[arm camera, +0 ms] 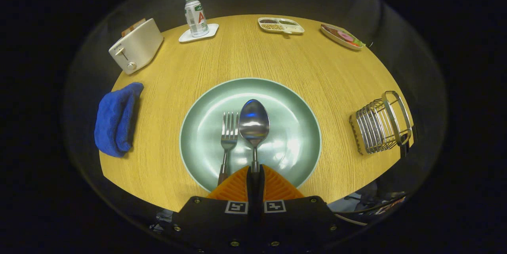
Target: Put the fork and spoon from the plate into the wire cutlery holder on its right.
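Hand-held gripper (pixel 255 172) apparently clamped on one spoon (pixel 254 121) handle, one fork (pixel 228 139) beside, on one plate (pixel 293 103).

We see a brightly lit table (pixel 277 63), overhead glare on the plate (pixel 293 143) and spoon (pixel 254 121), edges bending and darkening.

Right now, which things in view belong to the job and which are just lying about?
Job: spoon, its handle between the closed jaws of the gripper; fork; plate; wire cutlery holder.

Lying about: toaster, blue cloth, bottle on coaster, two food trays.
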{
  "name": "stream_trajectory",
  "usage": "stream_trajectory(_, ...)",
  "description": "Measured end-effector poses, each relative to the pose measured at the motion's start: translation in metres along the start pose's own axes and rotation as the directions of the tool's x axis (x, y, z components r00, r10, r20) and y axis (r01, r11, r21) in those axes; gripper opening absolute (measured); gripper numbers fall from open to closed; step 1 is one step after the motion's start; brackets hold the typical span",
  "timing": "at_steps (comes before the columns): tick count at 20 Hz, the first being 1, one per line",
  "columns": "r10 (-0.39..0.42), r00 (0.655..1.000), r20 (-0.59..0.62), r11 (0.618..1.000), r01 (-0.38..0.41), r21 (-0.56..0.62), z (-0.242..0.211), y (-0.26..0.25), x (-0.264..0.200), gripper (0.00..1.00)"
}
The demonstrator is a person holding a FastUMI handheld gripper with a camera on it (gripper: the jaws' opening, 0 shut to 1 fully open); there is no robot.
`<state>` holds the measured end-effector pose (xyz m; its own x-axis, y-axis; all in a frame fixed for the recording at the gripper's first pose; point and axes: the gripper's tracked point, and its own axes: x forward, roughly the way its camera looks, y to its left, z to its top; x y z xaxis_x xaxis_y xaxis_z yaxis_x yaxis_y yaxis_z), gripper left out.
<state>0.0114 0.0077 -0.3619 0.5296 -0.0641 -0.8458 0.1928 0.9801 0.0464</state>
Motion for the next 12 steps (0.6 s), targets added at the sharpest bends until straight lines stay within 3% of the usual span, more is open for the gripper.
stream_trajectory(12, -0.145, 0.987, 0.067, 0.983, 0.136, 0.121, 0.042, -0.079, -0.051, 0.00)
